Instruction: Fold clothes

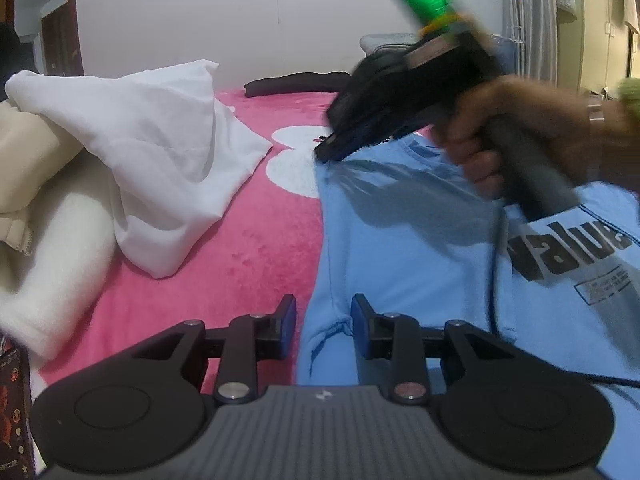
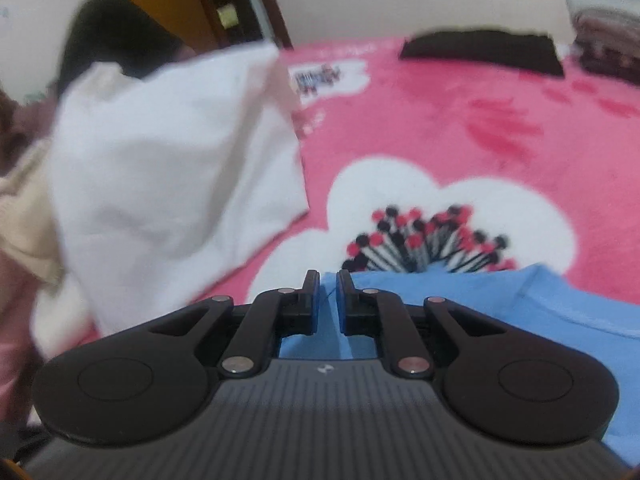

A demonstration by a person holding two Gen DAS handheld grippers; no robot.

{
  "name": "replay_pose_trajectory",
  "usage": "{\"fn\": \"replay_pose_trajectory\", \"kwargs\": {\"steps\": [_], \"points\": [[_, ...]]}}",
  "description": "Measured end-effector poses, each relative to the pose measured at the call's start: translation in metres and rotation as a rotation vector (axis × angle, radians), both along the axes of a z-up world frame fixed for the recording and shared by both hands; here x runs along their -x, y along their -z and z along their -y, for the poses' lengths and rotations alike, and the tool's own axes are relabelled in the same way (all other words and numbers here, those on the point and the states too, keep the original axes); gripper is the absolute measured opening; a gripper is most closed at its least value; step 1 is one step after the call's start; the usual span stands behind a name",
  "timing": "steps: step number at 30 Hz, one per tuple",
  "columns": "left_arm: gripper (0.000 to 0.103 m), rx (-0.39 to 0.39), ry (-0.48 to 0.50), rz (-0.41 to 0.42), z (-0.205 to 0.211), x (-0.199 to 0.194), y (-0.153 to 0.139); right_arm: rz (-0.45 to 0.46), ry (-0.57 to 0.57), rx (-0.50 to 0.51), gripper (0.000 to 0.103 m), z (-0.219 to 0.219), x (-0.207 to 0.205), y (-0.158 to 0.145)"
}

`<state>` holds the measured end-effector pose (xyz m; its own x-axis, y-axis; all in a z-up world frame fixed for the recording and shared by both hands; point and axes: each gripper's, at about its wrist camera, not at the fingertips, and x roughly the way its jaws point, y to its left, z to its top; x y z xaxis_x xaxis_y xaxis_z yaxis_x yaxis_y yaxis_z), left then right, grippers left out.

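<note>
A light blue T-shirt (image 1: pixel 408 240) with black "value" lettering lies spread on the pink blanket (image 1: pixel 248 248). My left gripper (image 1: pixel 324 320) hovers low over its near left edge. Its jaws stand apart, and the sleeve hem shows in the gap, not pinched. A hand holds my right gripper (image 1: pixel 322 154) at the shirt's far left corner, and creases run out from its tips. In the right wrist view that gripper (image 2: pixel 328 282) has its jaws nearly together, with the corner of the blue shirt (image 2: pixel 460 304) between the pads.
A heap of white cloth (image 1: pixel 172 160) lies left of the shirt, with a beige garment (image 1: pixel 24 168) and a white fluffy item (image 1: pixel 52 276) beside it. A folded black garment (image 1: pixel 296 82) sits at the far edge, against the wall. Bare blanket (image 2: pixel 500 132) with a white flower print lies beyond the shirt.
</note>
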<state>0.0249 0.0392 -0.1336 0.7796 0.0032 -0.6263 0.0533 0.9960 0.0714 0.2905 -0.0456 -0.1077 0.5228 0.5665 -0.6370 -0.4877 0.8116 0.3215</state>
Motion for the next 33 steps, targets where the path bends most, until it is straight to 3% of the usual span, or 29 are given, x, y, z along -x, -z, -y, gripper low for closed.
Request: {"fn": "replay_pose_trajectory", "kwargs": {"steps": [4,6,8,9,11,14,18,23,26,29,33], "points": [[0.035,0.016,-0.005,-0.004,-0.002,0.000,-0.001,-0.053,0.102,-0.088,0.008,-0.003,-0.022,0.006],[0.037,0.024,-0.001,-0.012,-0.004,-0.001,-0.002,-0.051,0.146,-0.141,0.009,0.011,-0.022,-0.006],[0.043,0.031,-0.010,-0.024,-0.007,-0.003,-0.005,-0.039,0.169,-0.179,0.009,0.026,-0.019,-0.019],[0.052,0.035,-0.017,-0.031,-0.009,-0.004,-0.006,-0.037,0.177,-0.191,0.009,0.037,-0.014,-0.027],[0.055,0.067,-0.037,-0.043,-0.015,-0.005,-0.009,-0.050,0.177,-0.230,0.011,0.060,-0.003,-0.042],[0.056,0.106,-0.061,-0.054,-0.023,-0.003,-0.015,-0.084,0.173,-0.278,0.027,0.094,0.019,-0.060],[0.058,0.099,-0.070,-0.055,-0.025,0.006,-0.024,-0.124,0.180,-0.298,0.046,0.131,0.064,-0.077],[0.060,0.063,-0.125,-0.090,-0.027,0.025,-0.037,-0.186,0.187,-0.222,0.057,0.157,0.128,-0.089],[0.061,0.062,-0.142,-0.118,-0.028,0.039,-0.050,-0.175,0.224,-0.212,0.068,0.170,0.164,-0.095],[0.070,0.053,-0.095,-0.143,-0.021,0.058,-0.069,-0.189,0.256,-0.237,0.077,0.180,0.196,-0.098],[0.080,0.036,0.021,-0.173,-0.002,0.084,-0.094,-0.193,0.268,-0.233,0.082,0.186,0.235,-0.102]]}}
